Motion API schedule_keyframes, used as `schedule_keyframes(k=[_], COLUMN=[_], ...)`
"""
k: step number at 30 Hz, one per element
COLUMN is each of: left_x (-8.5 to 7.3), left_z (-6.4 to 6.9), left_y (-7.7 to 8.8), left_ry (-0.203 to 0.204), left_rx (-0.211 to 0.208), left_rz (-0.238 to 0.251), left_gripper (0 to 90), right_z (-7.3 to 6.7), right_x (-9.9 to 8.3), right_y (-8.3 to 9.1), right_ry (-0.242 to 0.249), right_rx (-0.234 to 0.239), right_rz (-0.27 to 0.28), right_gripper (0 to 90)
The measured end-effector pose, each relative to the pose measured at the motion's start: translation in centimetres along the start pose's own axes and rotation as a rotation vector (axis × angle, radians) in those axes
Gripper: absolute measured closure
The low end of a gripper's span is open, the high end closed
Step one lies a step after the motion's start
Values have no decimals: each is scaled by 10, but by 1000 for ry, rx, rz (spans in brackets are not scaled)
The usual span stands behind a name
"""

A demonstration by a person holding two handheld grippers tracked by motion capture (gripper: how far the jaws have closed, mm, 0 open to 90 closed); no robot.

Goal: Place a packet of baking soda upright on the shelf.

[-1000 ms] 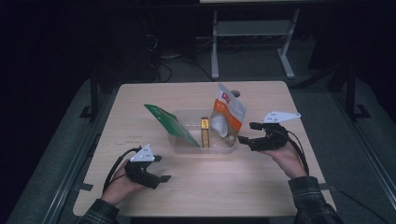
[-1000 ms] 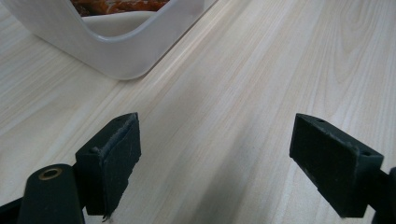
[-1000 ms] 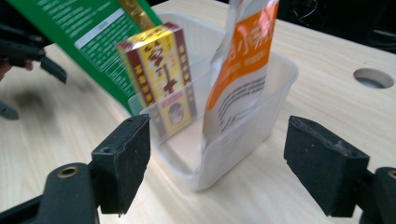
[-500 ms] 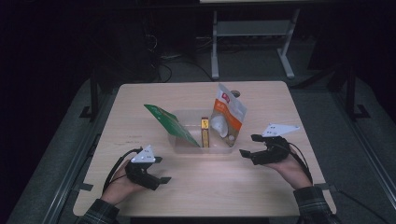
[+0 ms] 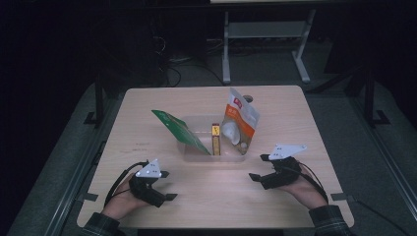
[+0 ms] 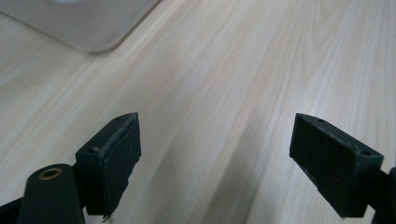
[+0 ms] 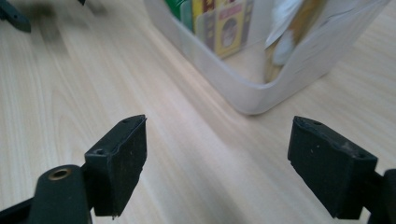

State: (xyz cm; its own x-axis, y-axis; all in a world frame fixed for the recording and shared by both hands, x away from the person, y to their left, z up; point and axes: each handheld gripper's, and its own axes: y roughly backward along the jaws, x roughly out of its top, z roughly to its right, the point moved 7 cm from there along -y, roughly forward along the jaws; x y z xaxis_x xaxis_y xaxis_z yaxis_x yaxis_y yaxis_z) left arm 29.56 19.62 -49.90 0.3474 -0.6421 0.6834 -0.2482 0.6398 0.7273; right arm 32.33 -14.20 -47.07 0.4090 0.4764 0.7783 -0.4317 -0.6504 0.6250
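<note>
A clear plastic bin (image 5: pixel 209 156) stands mid-table. In it a green packet (image 5: pixel 177 130) leans left, a yellow box (image 5: pixel 216 140) stands upright and an orange-and-white pouch (image 5: pixel 241 120) stands at the right. My left gripper (image 5: pixel 169 185) rests low at the front left, open, with bare wood between its jaws (image 6: pixel 217 158). My right gripper (image 5: pixel 256 167) hovers front right of the bin, open and holding nothing. Its jaws have just opened a little further. Along the right gripper (image 7: pixel 217 161) I see the bin's corner (image 7: pixel 243 93), the yellow box (image 7: pixel 229 25) and the pouch (image 7: pixel 299 32).
The wooden table (image 5: pixel 147 113) has bare wood all around the bin. A corner of the bin (image 6: pixel 88 23) lies ahead of the left jaws. Behind the table stand a metal frame (image 5: pixel 265 37) and cables on a dark floor.
My right gripper has drawn back from beside the bin toward the table's front edge and sunk lower. The left gripper and the bin's contents stay put.
</note>
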Motion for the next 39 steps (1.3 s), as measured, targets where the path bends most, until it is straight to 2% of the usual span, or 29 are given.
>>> schedule_keyframes(k=[10, 16, 24, 39], left_x=[-11, -12, -10, -7], left_z=[9, 9, 7, 8], left_y=[0, 1, -2, -2], left_ry=[-18, -15, -26, -32], left_rx=[-53, -55, -51, -53], left_rz=[-35, -29, -29, -22], left_gripper=[159, 159, 159, 159], right_z=[-19, -28, -30, -29], right_x=[-17, -23, -25, -23], right_y=[-7, -12, -11, -10], right_ry=[30, 57, 69, 70], right_rx=[44, 57, 52, 51], right_rz=[-44, -71, -79, -57], right_gripper=[179, 164, 161, 146])
